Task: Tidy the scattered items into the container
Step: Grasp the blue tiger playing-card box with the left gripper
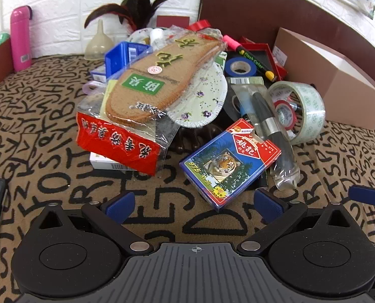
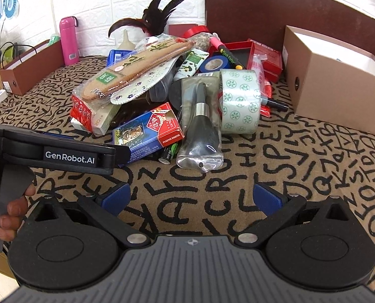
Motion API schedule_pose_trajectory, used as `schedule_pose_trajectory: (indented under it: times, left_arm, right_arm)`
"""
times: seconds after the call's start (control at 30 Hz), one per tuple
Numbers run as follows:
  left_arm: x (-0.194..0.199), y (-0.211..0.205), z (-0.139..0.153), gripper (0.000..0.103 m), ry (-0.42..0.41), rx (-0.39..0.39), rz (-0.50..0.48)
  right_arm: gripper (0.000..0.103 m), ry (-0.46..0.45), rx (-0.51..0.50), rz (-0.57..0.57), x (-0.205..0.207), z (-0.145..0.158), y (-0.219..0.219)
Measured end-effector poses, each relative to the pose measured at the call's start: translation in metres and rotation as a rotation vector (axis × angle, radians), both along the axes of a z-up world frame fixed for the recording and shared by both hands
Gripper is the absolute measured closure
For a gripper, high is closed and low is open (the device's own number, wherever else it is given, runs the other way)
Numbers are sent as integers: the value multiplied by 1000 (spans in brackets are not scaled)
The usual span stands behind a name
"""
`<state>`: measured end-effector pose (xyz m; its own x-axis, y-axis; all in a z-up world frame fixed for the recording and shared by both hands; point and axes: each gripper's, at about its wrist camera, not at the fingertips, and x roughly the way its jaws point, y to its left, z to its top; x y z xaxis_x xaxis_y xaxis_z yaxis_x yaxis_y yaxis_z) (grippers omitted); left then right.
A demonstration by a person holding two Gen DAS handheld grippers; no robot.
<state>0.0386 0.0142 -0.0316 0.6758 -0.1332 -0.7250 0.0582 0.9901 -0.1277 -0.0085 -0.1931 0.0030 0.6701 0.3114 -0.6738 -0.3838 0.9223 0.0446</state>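
Note:
A heap of items lies on the letter-patterned cloth. A blue tiger playing-card box sits at its front, just beyond my open, empty left gripper. A bagged black brush, a clear tape roll and packaged insoles lie around it. An open brown cardboard box stands at the right. My right gripper is open and empty in front of the brush. The left gripper's body shows in the right wrist view, reaching toward the card box.
A pink bottle stands at the back left by a low brown box. Blue tape, a pink marker, a red tray, a funnel and dark feathers lie behind. A brown chair back rises at the rear.

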Motion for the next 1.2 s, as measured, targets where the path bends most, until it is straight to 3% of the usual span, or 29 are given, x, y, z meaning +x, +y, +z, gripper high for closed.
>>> schedule_pose_trajectory:
  times: [0.5,0.7,0.93,1.1,1.2]
  left_arm:
    - [31,9,-13,0,24,-11,-28]
    - [43,21,-14,0,14,-59,-48]
    - [47,25,-15,0,5,-74,-88]
    - [47,26,-14,1,5,-77,-95]
    - [40,22,-13,7,4,-78,-153]
  right_arm:
    - [1,-18,-39,122,39,-11,22]
    - [2,-153,-154,277,49,-9,42]
    - [2,-284,-242,550,55,-12,66]
    - [5,-231,-256,635,67,-26,81]
    - [10,-136,-132,616,68,-25,77]
